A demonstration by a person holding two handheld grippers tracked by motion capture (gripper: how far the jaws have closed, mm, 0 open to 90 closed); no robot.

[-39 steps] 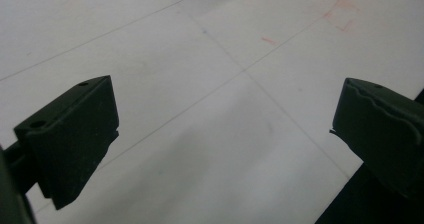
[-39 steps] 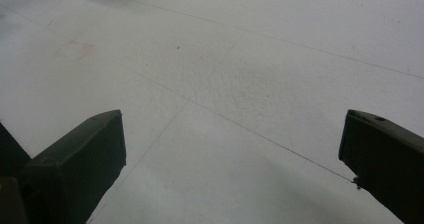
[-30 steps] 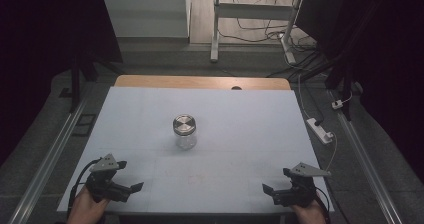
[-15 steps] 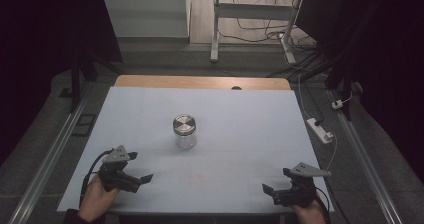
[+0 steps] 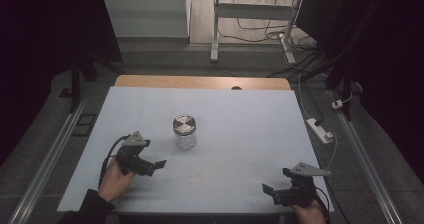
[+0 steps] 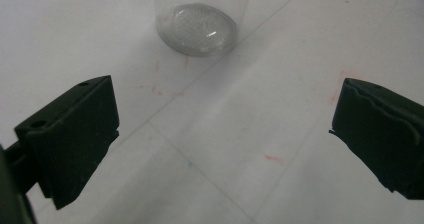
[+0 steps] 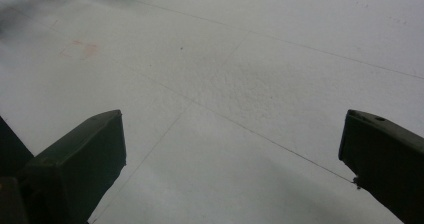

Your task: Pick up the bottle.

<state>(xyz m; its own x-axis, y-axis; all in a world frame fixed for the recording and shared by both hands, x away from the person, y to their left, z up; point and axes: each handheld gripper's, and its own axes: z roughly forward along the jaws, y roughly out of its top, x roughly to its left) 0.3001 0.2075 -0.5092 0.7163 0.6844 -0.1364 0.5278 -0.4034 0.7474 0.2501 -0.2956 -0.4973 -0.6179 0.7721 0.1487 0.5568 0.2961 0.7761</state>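
Standing upright near the middle of the white table [image 5: 240, 109], the glass jar [image 5: 184, 132] with its metal lid has bare tabletop all around it. The left gripper [image 5: 153, 164], jaws spread wide, points at it from near; the right gripper [image 5: 274, 189], also gaping, sits well apart by the near edge.

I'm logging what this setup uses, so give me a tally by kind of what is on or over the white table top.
Glass jar with metal lid: 1
Handheld grippers: 2, the left gripper and the right gripper, both with jaws spread apart
Total: 3
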